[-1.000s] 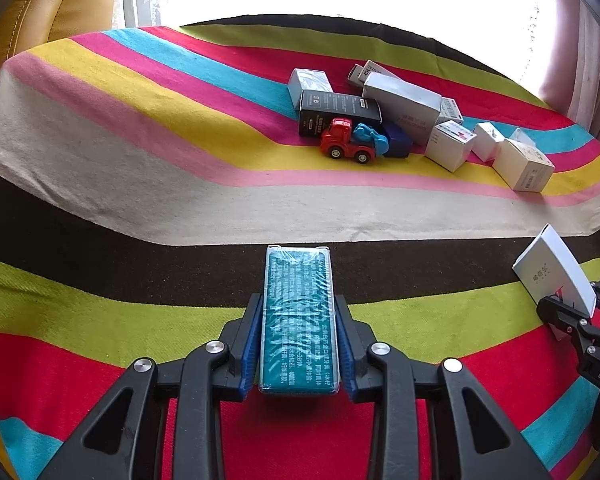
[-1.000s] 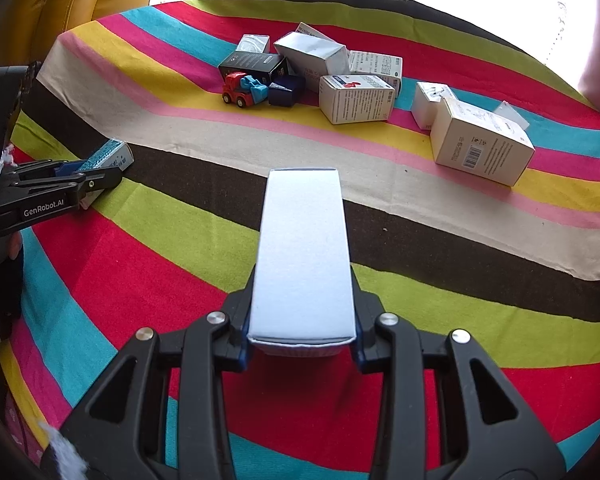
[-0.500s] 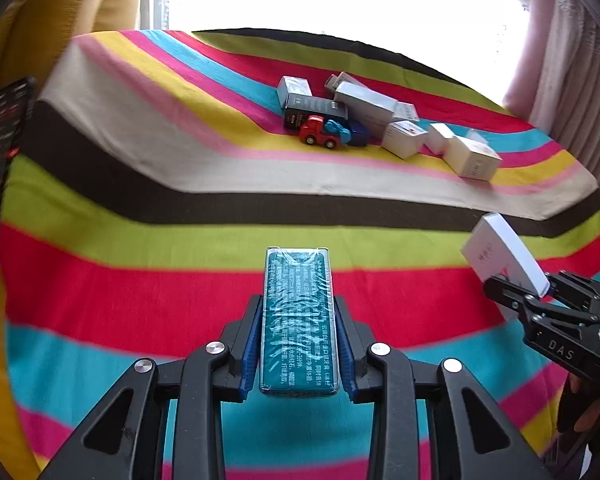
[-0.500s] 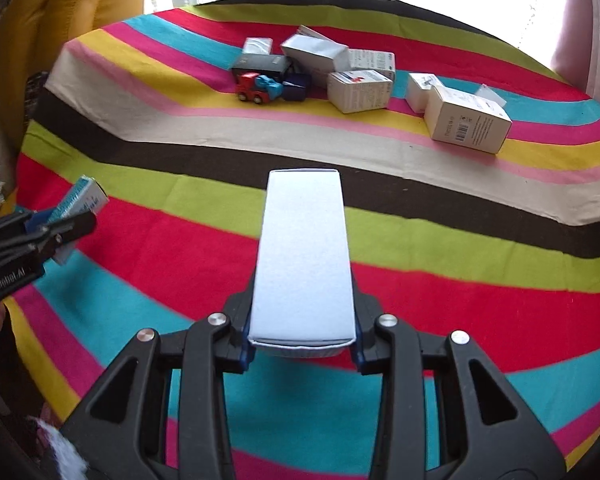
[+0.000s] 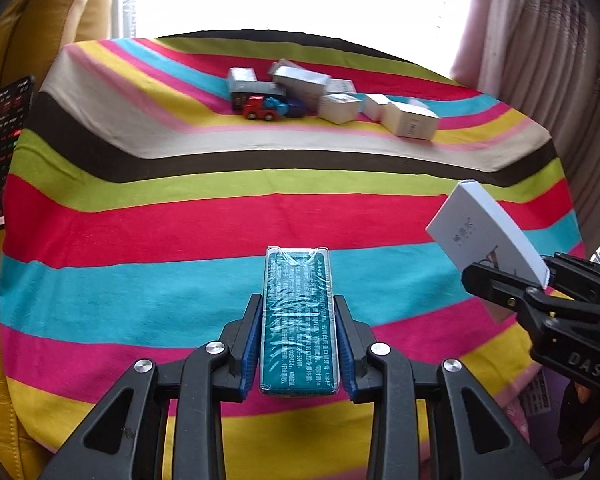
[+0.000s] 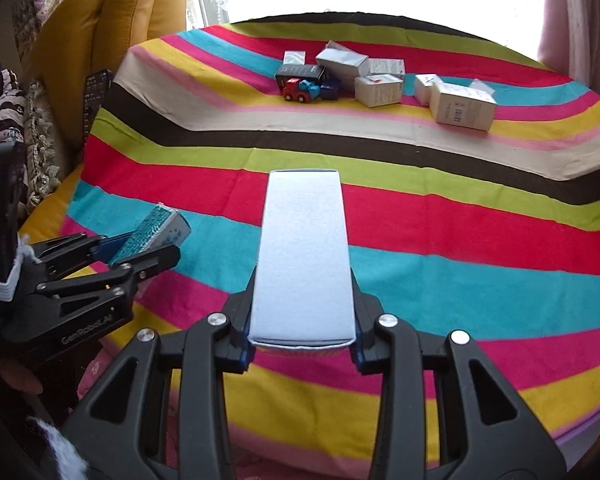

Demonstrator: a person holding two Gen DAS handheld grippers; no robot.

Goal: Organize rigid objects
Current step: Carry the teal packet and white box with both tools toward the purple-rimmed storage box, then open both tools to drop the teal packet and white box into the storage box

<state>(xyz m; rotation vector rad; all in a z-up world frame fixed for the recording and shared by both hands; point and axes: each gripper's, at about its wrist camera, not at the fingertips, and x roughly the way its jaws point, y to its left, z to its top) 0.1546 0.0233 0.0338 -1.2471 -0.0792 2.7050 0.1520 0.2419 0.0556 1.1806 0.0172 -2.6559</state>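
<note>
My left gripper (image 5: pixel 298 344) is shut on a teal box wrapped in clear film (image 5: pixel 298 316), held above the near part of the striped cloth (image 5: pixel 140 240). My right gripper (image 6: pixel 302 320) is shut on a white box (image 6: pixel 304 256), also held above the near stripes. Each gripper shows in the other's view: the right gripper with the white box (image 5: pixel 486 232) at the right, the left gripper with the teal box (image 6: pixel 150 232) at the left. A cluster of white and black boxes (image 5: pixel 300 80) and a red and blue toy truck (image 5: pixel 264 108) lies at the far side of the cloth.
A yellow leather sofa (image 6: pixel 112 28) stands at the left with a dark remote control (image 5: pixel 8 140) on it. Pink curtains (image 5: pixel 540 40) hang at the right. More white boxes (image 6: pixel 460 106) lie at the far right of the cluster.
Both grippers have pulled back toward the near edge of the cloth with their boxes still held. The cluster of boxes now looks farther away.
</note>
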